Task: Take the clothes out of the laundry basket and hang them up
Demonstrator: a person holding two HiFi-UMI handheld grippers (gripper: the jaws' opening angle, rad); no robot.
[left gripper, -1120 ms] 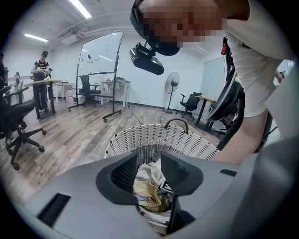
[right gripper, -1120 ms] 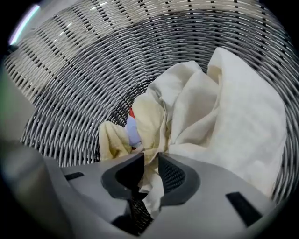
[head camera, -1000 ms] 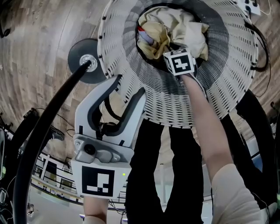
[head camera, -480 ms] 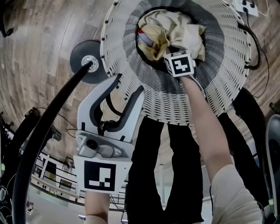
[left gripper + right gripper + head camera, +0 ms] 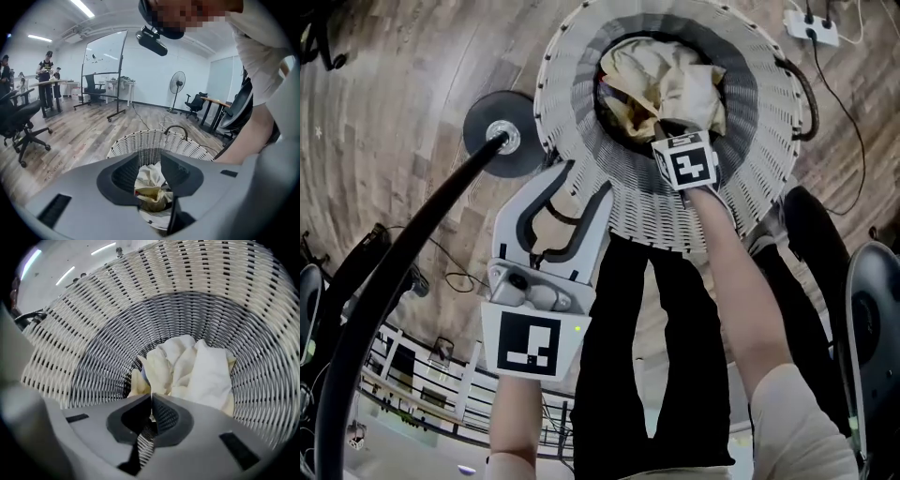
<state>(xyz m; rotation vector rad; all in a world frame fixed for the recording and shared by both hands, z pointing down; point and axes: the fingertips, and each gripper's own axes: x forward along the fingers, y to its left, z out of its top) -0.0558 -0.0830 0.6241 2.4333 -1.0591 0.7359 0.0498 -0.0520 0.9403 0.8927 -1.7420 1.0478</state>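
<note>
A white wicker laundry basket (image 5: 675, 211) stands on the wood floor, with crumpled cream clothes (image 5: 675, 80) at its bottom. My right gripper (image 5: 675, 141) reaches down into it. Its jaws have just been closing and now pinch a fold of the cream garment (image 5: 197, 371) at the tips (image 5: 151, 397); the basket wall (image 5: 211, 301) rises behind. My left gripper (image 5: 581, 183) hovers open over the basket's near left rim and holds nothing. In the left gripper view, the clothes (image 5: 150, 183) and the basket rim (image 5: 145, 143) show through the gap between its jaws (image 5: 150, 161).
A black round stand base (image 5: 502, 145) with a dark pole (image 5: 403, 272) sits left of the basket. A power strip (image 5: 811, 28) and cable lie at the far right. The person's black trousers (image 5: 675, 356) are just below the basket. An office chair (image 5: 872, 328) is at right.
My right gripper has shut on the cream cloth and risen inside the basket. The left gripper has lifted slightly and stays open. The basket looks smaller in the head view.
</note>
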